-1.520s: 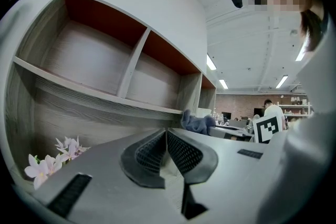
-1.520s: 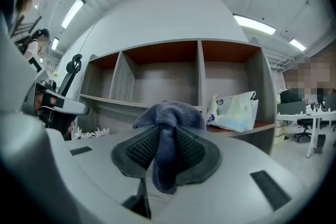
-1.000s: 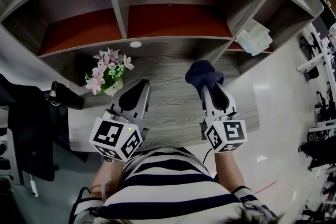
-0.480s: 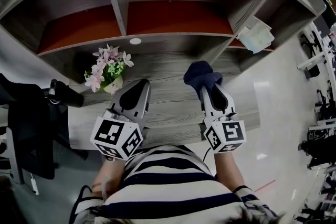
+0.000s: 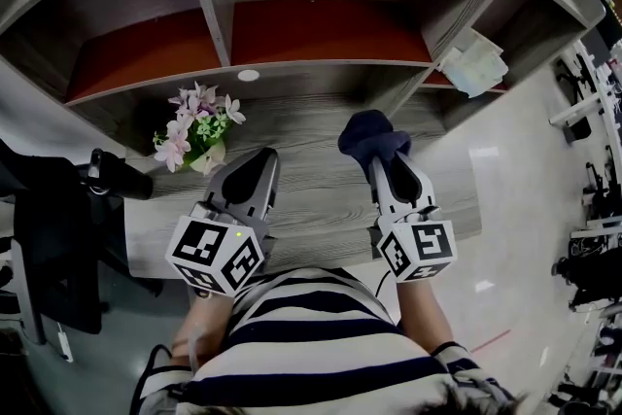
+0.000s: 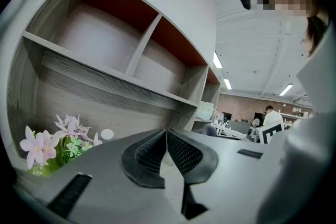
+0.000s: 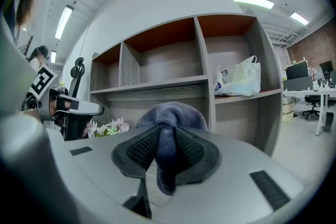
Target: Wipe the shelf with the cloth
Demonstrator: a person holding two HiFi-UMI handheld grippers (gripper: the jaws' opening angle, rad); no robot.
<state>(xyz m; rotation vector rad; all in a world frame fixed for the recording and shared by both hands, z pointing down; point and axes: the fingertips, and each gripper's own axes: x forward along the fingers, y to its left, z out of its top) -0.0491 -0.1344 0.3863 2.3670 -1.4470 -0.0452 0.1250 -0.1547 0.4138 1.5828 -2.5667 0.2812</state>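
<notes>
A dark blue cloth (image 5: 372,137) (image 7: 168,118) bulges from the tip of my right gripper (image 5: 387,158) (image 7: 167,126), whose jaws are shut on it, above the right half of the grey wood-grain shelf board (image 5: 311,165). My left gripper (image 5: 255,160) (image 6: 166,132) hovers over the left half of that board, its jaws closed together with nothing between them. Behind the board rises the shelf unit (image 5: 321,34) (image 7: 173,65) (image 6: 121,55), its compartments lined in red-brown.
A pot of pink and white flowers (image 5: 197,131) (image 6: 50,145) (image 7: 107,127) stands on the board just left of my left gripper. A white plastic bag (image 5: 473,65) (image 7: 239,78) lies in the right compartment. A dark office chair (image 5: 58,228) is at the left; pale floor lies to the right.
The whole scene has drifted slightly in the head view. Both grippers keep their places over the board and the cloth stays held.
</notes>
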